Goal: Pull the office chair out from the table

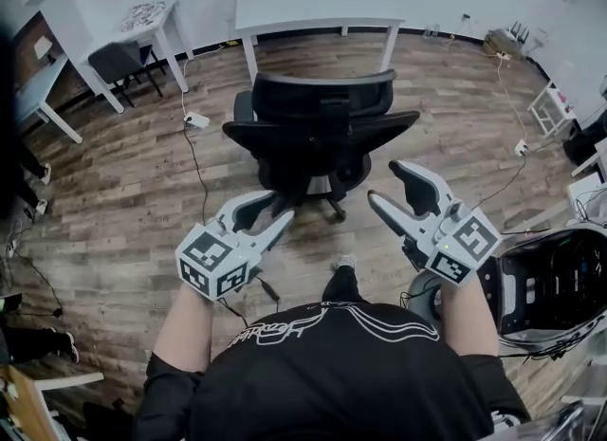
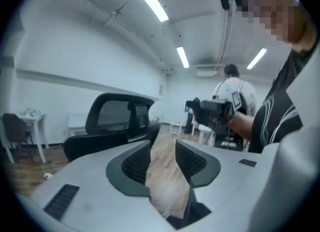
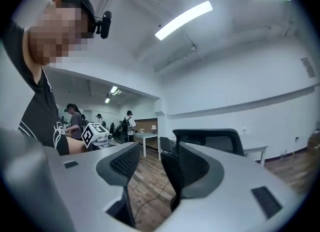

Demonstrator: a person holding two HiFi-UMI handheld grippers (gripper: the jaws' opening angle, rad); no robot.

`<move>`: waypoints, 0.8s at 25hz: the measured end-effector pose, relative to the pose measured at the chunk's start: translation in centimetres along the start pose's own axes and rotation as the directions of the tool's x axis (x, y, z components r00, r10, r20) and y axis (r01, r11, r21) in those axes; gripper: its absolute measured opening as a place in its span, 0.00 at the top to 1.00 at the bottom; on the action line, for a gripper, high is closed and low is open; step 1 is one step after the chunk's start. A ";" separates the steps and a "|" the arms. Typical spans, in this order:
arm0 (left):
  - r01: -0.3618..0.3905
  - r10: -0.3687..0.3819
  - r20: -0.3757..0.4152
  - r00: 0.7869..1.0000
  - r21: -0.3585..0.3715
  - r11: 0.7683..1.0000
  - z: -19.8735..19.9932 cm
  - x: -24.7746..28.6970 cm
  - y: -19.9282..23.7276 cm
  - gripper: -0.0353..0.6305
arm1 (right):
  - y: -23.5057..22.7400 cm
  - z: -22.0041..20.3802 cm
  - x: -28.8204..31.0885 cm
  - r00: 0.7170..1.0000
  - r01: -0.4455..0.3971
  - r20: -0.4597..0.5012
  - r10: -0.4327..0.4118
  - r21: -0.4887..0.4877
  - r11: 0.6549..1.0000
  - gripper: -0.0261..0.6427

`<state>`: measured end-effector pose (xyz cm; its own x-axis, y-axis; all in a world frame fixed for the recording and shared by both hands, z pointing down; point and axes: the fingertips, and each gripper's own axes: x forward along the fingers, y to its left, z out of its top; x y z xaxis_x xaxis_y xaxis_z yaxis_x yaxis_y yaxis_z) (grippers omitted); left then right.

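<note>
both pairs of jaws stand apart and empty, on the left gripper [image 1: 280, 210] and the right gripper [image 1: 384, 183] alike, neither touching anything. just beyond them the office chair [image 1: 318, 121] stands on the wood floor [image 1: 142, 192], clear of the white table [image 1: 313, 3] behind it. the pull-out looks done.

— Black office chair [image 1: 318, 136], mesh back, standing upright on its wheeled base.
— And it's clear of the white table [image 1: 318, 3], out in the open in front of it, not tucked under, the two well apart and roughly in line.
</note>
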<state>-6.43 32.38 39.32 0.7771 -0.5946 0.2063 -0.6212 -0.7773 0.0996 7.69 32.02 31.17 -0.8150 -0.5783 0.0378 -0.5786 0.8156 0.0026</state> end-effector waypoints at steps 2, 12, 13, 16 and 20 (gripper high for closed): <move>0.080 -0.073 0.083 0.994 -0.088 0.993 2.1 -0.7 -2.4 0.79 | 2.1 -0.1 -0.3 1.000 -0.025 0.016 0.024 0.041 0.999 0.60; 0.252 -0.194 0.243 0.950 -0.233 0.939 3.4 -4.0 -6.8 0.93 | 9.1 -4.0 -0.6 0.988 -0.146 -0.021 0.153 0.192 0.970 0.89; 0.255 -0.197 0.237 0.951 -0.245 0.935 3.2 -3.8 -7.0 0.93 | 9.0 -4.3 -0.7 0.988 -0.140 -0.032 0.148 0.190 0.972 0.89; 0.274 -0.209 0.243 0.947 -0.277 0.921 3.1 -3.5 -7.4 0.94 | 9.2 -4.9 -0.9 0.987 -0.136 -0.054 0.149 0.190 0.972 0.90; 0.276 -0.219 0.231 0.948 -0.253 0.927 3.3 -3.2 -8.3 0.94 | 9.9 -5.0 -1.0 0.986 -0.148 -0.053 0.159 0.180 0.973 0.91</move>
<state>-3.46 40.09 34.62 0.8961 -0.4408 -0.0510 -0.3871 -0.8327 0.3958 2.93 40.73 36.18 -0.8939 -0.4389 0.0908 -0.4482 0.8750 -0.1830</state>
